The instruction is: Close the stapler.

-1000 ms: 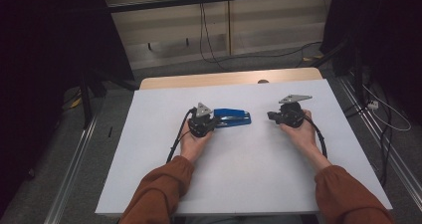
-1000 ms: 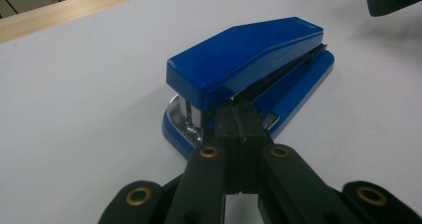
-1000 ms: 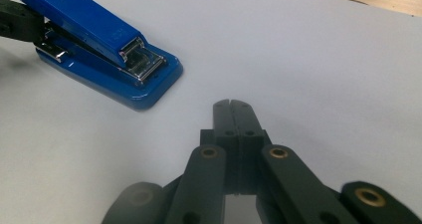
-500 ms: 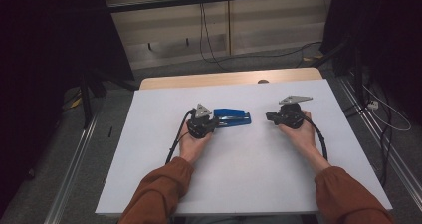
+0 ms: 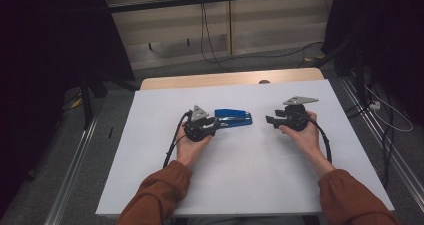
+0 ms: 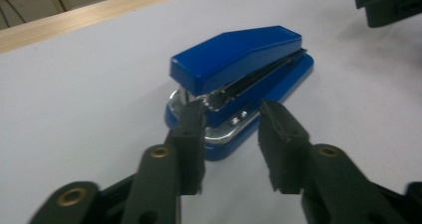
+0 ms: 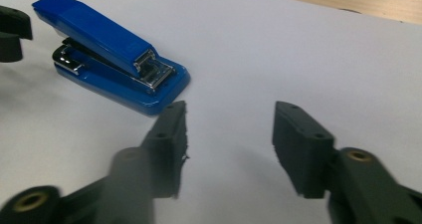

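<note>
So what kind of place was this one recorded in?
Probably a lab or workshop bench set up for recording. A white sheet covers a small wooden table, metal rails run along the floor, and cables trail by a plain wall. A blue stapler lies on top.

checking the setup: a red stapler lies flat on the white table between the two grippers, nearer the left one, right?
Not quite: the stapler is blue, not red, as the left gripper view shows. It does lie flat on the white table, nearer the left gripper.

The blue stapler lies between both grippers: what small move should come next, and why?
Probably ease the left gripper forward around the blue stapler's near end. Its jaws have just been opening, nothing pressed between them, and the stapler lies just ahead, flat on the white table.
</note>
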Demonstrator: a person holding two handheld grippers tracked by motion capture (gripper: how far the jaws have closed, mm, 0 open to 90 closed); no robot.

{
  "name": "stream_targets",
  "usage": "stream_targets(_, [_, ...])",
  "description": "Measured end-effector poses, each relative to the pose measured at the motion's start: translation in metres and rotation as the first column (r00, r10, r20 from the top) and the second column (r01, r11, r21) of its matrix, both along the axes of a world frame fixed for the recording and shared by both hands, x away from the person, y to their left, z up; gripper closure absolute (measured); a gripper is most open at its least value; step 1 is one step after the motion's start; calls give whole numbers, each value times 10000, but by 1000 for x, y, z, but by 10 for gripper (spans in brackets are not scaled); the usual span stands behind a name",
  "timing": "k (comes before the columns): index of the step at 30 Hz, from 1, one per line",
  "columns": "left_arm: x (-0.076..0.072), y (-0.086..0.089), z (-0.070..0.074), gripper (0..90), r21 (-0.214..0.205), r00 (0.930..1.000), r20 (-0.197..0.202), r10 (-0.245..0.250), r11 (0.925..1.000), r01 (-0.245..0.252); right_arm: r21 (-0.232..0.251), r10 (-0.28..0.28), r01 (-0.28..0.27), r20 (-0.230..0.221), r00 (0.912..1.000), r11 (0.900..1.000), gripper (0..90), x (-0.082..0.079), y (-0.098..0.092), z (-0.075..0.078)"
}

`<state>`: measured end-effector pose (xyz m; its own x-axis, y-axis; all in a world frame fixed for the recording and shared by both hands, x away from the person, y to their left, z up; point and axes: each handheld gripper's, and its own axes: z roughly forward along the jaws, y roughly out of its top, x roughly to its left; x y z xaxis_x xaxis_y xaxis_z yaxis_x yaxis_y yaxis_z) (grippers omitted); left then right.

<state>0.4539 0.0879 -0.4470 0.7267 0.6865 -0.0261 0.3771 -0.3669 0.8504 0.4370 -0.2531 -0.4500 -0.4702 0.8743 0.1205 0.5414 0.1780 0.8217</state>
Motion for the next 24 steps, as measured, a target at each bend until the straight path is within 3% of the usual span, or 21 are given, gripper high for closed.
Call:
stream_targets(2, [0,3,0,536,4,9999,43,139,9999,-139,46,-96,96,-1,10000,9999,386,-1,-1,0])
stream_targets(4, [1,5,1,418,-9,9994,50,353,9994,-353,99,-132,131,23,9999,9999,336,-2,-2,0])
stream_targets(15, [0,12,3,108,-124,9965,-161,815,9966,-817,546,-233,216,299,9993,9983,123,-4,-1,5])
stream_targets(19, [0,15,6,46,-441,9969,-265,745,9962,-756,508,-316,299,340,9989,9983,32,-6,-1,5])
stream_targets(24, [-4,20,8,44,-573,9978,-221,625,9963,-636,595,-573,540,540,9969,9968,40,-12,-2,10])
